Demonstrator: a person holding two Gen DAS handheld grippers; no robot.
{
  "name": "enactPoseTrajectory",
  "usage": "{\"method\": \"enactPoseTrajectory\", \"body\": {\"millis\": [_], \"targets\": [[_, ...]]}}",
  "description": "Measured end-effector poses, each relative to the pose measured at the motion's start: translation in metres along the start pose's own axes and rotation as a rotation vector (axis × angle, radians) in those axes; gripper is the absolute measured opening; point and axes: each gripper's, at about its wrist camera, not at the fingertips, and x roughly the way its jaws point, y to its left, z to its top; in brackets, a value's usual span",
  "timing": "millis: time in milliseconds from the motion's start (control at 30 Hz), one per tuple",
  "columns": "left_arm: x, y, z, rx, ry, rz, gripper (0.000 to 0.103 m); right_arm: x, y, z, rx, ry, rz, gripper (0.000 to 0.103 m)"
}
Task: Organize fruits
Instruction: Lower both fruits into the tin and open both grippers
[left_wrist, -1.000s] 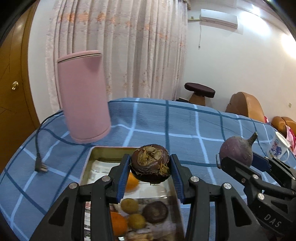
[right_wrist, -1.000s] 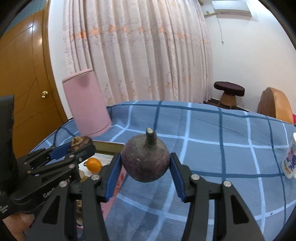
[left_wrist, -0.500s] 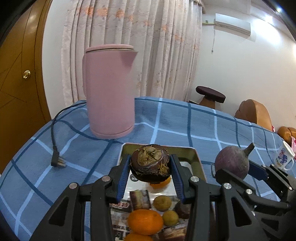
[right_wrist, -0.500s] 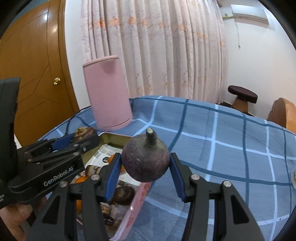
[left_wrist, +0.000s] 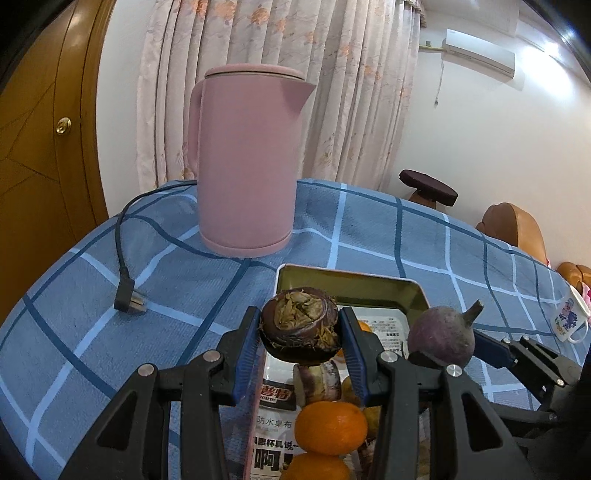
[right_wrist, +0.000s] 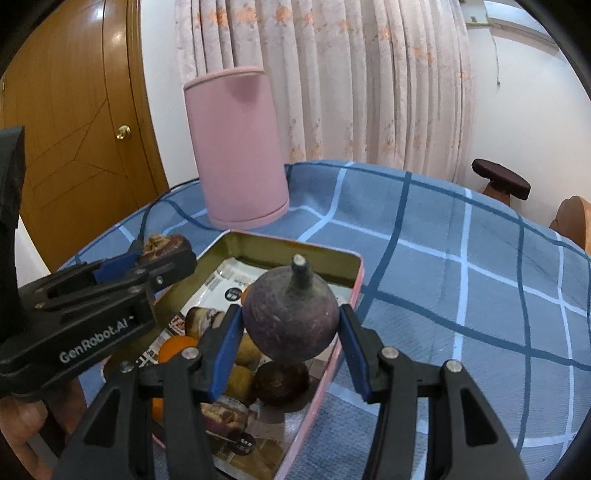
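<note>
- You are working over one table (left_wrist: 424, 236), its blue checked cloth lying ahead of and under both sets of fingers.
- One pink kettle (left_wrist: 245, 162) is standing well beyond your fingers, its cord (left_wrist: 125, 236) trailing off to their left, so it is probably staying clear of the sorting.
- One tin tray (right_wrist: 295, 254) is sitting under and just ahead of both grippers; it looks like the collecting place, which is likely why you are bringing both fruits over it.
- Your right gripper (right_wrist: 291, 332) is closed part-way on one round purple fruit (right_wrist: 291, 317), stem up, pads pressing its sides; it is hanging above the tray's right part.
- Your left gripper (left_wrist: 300, 341) is clamping one dark husked fruit (left_wrist: 300, 328), narrower gap, pads on both flanks, above the tray's near-left part.
- In the tray below your fingers, at least two oranges (left_wrist: 330, 426) are showing, plus several brownish and dark fruits I cannot count surely.
- One mug (left_wrist: 569, 319) is standing far right of your fingers.
</note>
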Motion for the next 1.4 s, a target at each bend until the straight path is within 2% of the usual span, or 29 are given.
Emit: {"method": "enactPoseTrajectory", "body": {"millis": [533, 733, 767, 867, 900, 1033, 1133, 1400], "targets": [[0.013, 0.003, -0.013, 0.005, 0.058, -0.013, 0.045, 0.017, 0.013, -0.008, -0.047, 0.069, 0.022, 0.055], [0.012, 0.002, -0.015, 0.012, 0.053, -0.010, 0.045, 0.016, 0.017, -0.012, -0.071, 0.072, 0.018, 0.055], [0.012, 0.002, -0.015, 0.014, 0.054, -0.011, 0.045, 0.015, 0.017, -0.012, -0.075, 0.073, 0.029, 0.056], [0.009, 0.003, -0.016, 0.008, 0.056, -0.019, 0.049, 0.004, 0.022, -0.013, -0.098, 0.048, 0.059, 0.084], [0.008, 0.003, -0.016, 0.004, 0.057, -0.027, 0.050, 0.001, 0.024, -0.013, -0.107, 0.039, 0.051, 0.086], [-0.003, -0.001, -0.016, 0.018, 0.039, -0.039, 0.055, -0.010, 0.027, -0.013, -0.136, 0.028, 0.021, 0.086], [-0.015, -0.002, -0.013, 0.010, 0.008, -0.043, 0.071, -0.016, 0.020, -0.015, -0.123, 0.026, 0.001, 0.086], [-0.031, -0.008, -0.009, 0.027, -0.030, -0.044, 0.072, -0.040, 0.003, -0.015, -0.070, -0.017, -0.036, 0.087]]}}
